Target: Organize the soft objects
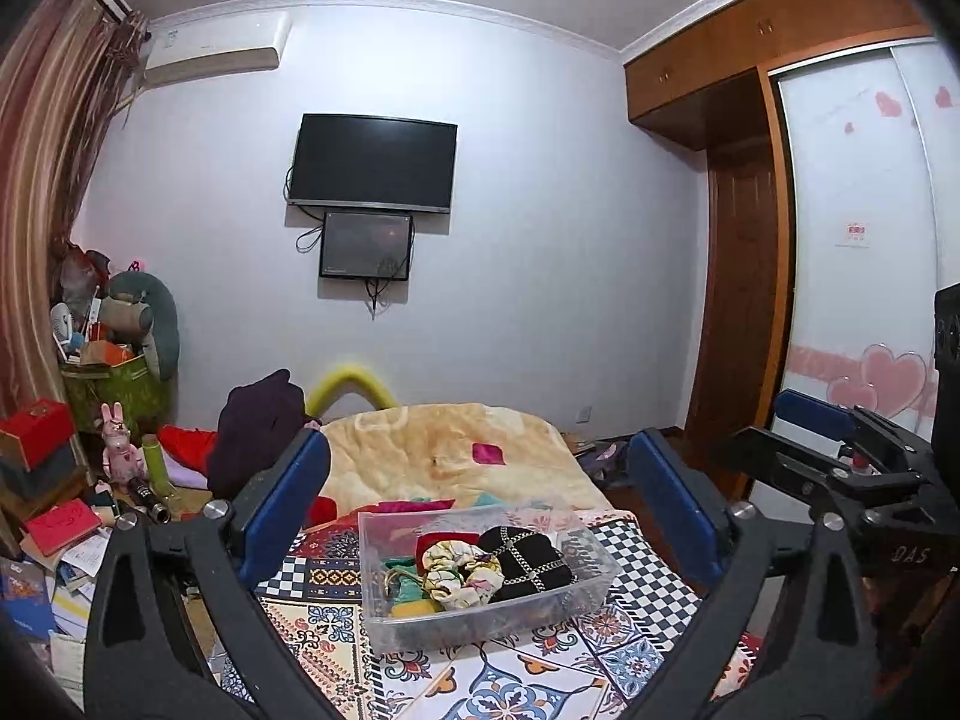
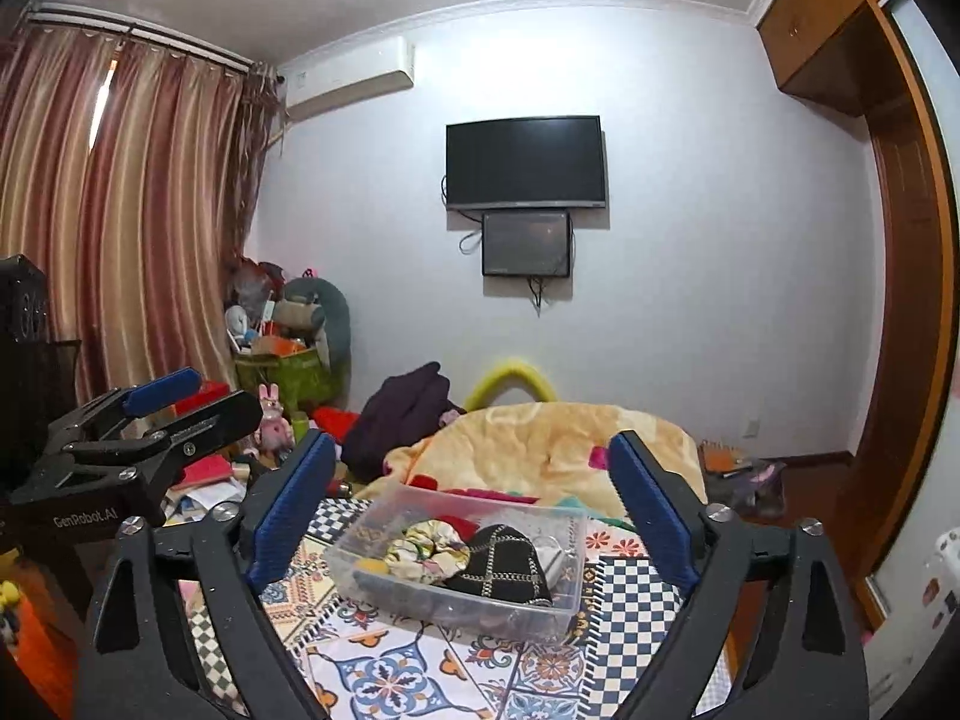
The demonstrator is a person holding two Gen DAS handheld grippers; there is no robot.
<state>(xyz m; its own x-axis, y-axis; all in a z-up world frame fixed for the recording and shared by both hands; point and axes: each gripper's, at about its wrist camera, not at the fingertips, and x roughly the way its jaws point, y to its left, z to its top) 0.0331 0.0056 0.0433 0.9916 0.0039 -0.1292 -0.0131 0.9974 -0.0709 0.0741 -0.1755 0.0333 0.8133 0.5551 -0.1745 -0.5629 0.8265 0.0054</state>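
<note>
Though both jaws apart above the clear bin (image 1: pixel 489 570) (scrunchie (image 1: pixel 459 573) inside), curtains (image 2: pixel 120 210) right-view only.

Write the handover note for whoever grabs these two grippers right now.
Left gripper: open, empty, held above the bed, facing the bin.
Right gripper: open, empty, alongside the left.
Clear plastic bin sits on the patterned bedcover. Inside it: a floral scrunchie, a black item with a white grid pattern, plus red, teal and yellow pieces.
Done: those items are in the bin.
Left: more colourful soft pieces lie on the bed just behind the bin, before the yellow blanket; they probably go in next. A pink piece lies on the blanket.
</note>
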